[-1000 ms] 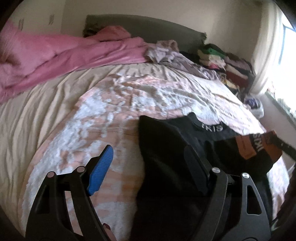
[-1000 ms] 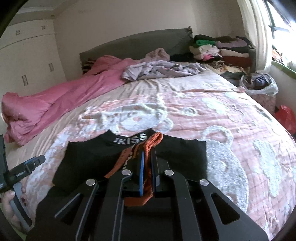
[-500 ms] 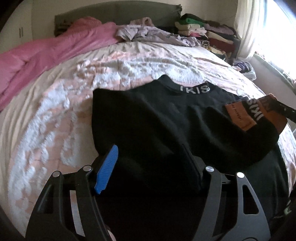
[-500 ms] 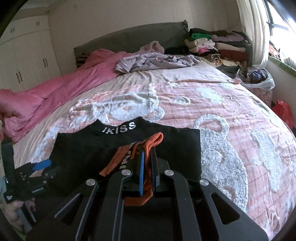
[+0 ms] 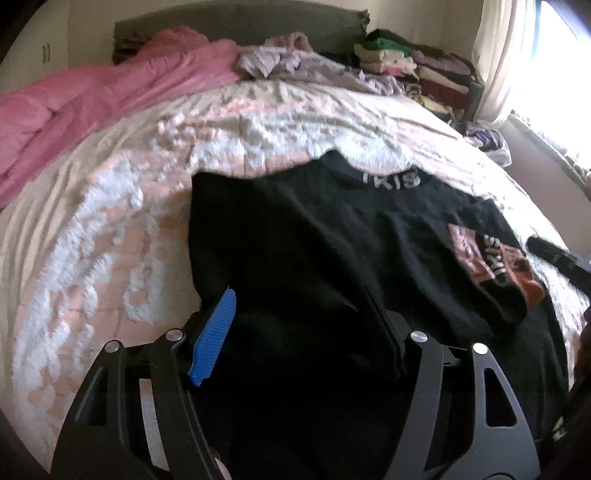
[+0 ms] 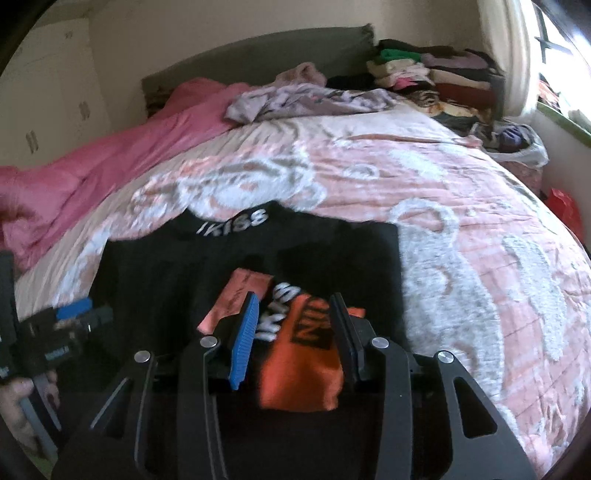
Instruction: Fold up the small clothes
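Observation:
A black top [image 5: 314,236] with white collar lettering lies flat on the bed, also in the right wrist view [image 6: 177,266]. Its orange and black sleeve end [image 6: 299,354] is folded over onto the body and shows at the right of the left wrist view [image 5: 495,258]. My left gripper [image 5: 295,325] is open over the top's near left part, holding nothing. My right gripper [image 6: 293,317] is open, its fingers either side of the orange sleeve end. The left gripper also shows at the left of the right wrist view [image 6: 74,317].
The bed has a pink and white fleece cover [image 6: 461,229]. A pink duvet [image 5: 96,92] lies at the far left. Loose lilac clothes [image 6: 306,99] and a stack of folded clothes [image 6: 436,74] sit by the grey headboard [image 5: 240,22]. A bag [image 6: 517,144] lies beside the bed on the right.
My right gripper has opened and let go of the orange sleeve end, which now lies on the top. My left gripper has moved right, over the black top.

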A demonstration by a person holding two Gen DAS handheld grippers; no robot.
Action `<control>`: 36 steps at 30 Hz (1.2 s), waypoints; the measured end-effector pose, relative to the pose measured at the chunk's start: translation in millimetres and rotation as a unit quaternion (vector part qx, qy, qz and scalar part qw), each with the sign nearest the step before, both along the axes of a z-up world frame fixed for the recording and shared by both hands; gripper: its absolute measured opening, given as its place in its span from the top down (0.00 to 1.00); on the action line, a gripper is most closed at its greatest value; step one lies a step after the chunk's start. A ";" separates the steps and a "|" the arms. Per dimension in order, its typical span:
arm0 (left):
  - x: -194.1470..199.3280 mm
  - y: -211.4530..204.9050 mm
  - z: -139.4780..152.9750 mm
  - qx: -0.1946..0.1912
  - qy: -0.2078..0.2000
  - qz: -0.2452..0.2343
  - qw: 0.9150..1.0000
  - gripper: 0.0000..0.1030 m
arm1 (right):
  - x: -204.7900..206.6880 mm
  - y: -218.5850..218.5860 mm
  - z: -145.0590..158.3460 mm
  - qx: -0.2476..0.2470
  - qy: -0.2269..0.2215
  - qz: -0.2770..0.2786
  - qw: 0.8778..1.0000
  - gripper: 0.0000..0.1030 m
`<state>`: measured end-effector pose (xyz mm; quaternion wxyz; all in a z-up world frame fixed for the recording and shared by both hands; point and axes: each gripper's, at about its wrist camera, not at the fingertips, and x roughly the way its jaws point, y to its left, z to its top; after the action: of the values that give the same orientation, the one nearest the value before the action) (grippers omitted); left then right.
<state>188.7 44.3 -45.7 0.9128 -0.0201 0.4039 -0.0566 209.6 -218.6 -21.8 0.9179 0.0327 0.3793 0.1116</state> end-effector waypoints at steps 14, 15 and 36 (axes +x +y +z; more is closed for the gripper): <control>3.1 -3.9 -10.4 0.015 0.028 -0.009 0.999 0.40 | 6.5 34.6 -40.0 -0.075 0.059 0.044 0.994 0.60; 3.0 -4.1 -10.5 0.014 0.028 -0.008 0.999 0.40 | 7.2 32.6 -41.4 -0.067 0.061 0.043 0.995 0.60; -3.9 -5.3 0.4 0.018 0.023 -0.011 1.000 0.37 | -3.5 15.7 -25.1 -0.002 0.051 0.028 0.998 0.32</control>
<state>184.9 39.0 -45.3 0.9027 -0.0003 0.4263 -0.0587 206.1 -202.9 -46.9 0.8940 0.0258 0.4266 0.1345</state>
